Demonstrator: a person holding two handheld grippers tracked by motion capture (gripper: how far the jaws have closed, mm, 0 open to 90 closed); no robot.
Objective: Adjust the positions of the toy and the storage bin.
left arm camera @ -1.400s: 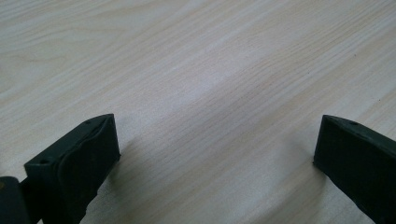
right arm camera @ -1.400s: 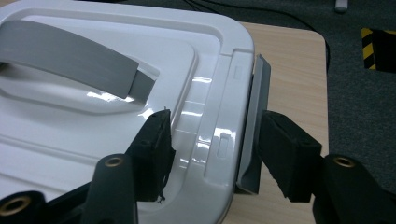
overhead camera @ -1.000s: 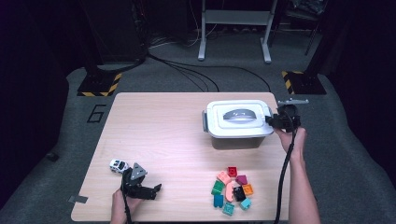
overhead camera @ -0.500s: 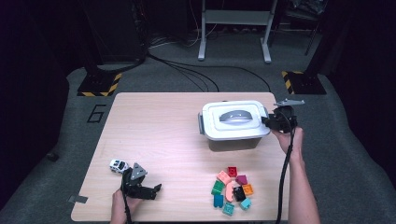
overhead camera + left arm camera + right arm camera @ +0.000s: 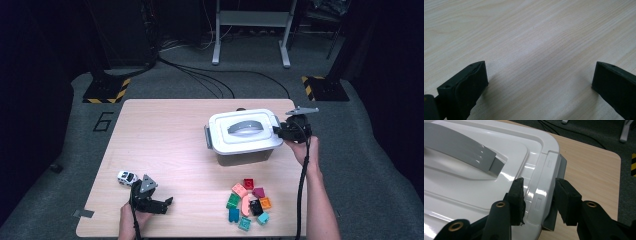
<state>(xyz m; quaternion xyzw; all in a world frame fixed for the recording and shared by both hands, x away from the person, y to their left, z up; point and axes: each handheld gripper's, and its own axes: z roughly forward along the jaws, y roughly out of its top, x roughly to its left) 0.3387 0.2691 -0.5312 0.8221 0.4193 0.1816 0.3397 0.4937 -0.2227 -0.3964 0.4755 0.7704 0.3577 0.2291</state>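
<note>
Black right tongs [image 5: 537, 195] clamp the white box [image 5: 240, 125] lid's edge; left tongs [image 5: 539, 82] gape, holding nothing.

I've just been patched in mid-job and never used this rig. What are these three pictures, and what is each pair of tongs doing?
There is no robot arm: a person holds a pair of tongs in each hand. The high view looks down on the wooden table. The other two come from cameras riding on the tongs.

On the table are a white lidded box, a small toy car and a heap of coloured blocks.

The right tongs are clamped on the box lid's edge, by its grey side latch. The left tongs are open over bare wood near the car, holding nothing.
</note>
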